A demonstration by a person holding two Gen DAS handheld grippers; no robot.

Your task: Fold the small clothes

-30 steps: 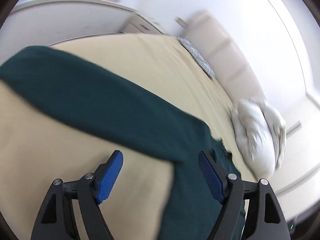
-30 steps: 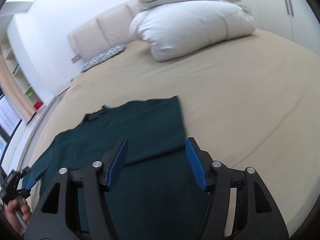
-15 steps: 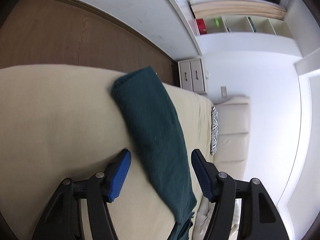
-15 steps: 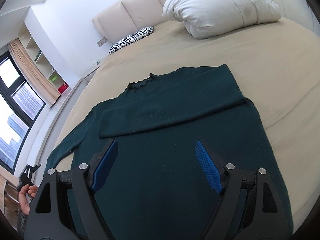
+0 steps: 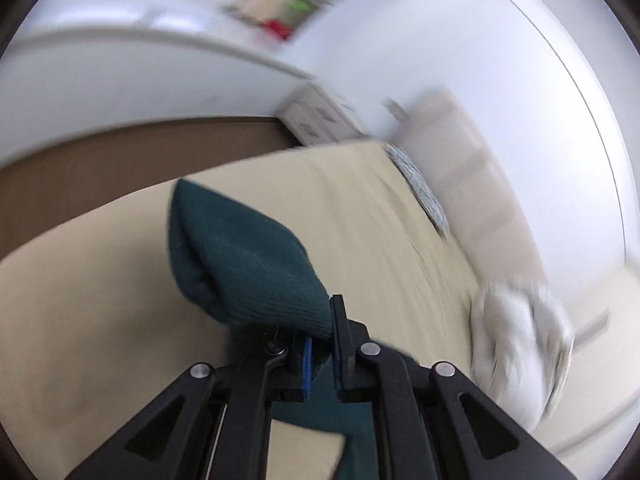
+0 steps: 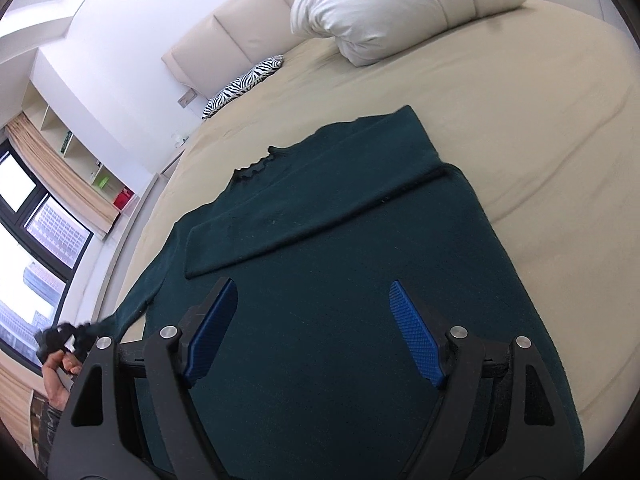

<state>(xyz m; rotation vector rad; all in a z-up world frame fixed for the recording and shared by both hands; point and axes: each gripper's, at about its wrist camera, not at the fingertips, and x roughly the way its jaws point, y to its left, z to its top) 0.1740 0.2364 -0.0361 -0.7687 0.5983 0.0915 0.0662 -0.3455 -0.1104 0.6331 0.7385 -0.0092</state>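
Left sleeve pinched, right jaws spread over the body of the top.

Your left gripper [image 5: 320, 354] has just closed; its blue pads now pinch the cuff end of the dark green knitted long-sleeve top [image 6: 352, 280], sleeve [image 5: 244, 260] lifted off the beige bed sheet [image 6: 540, 128] and trailing away from the jaws toward the bed's far edge. The top lies flat on the sheet, long axis running from the frilled collar [image 6: 256, 166], which points at the cream padded headboard [image 6: 240, 36], down to the hem under your right gripper [image 6: 312, 328]. Its other sleeve is folded across the chest. Right jaws spread wide, nothing between the pads. The white duvet [image 6: 400, 4] sits well apart, upper right.
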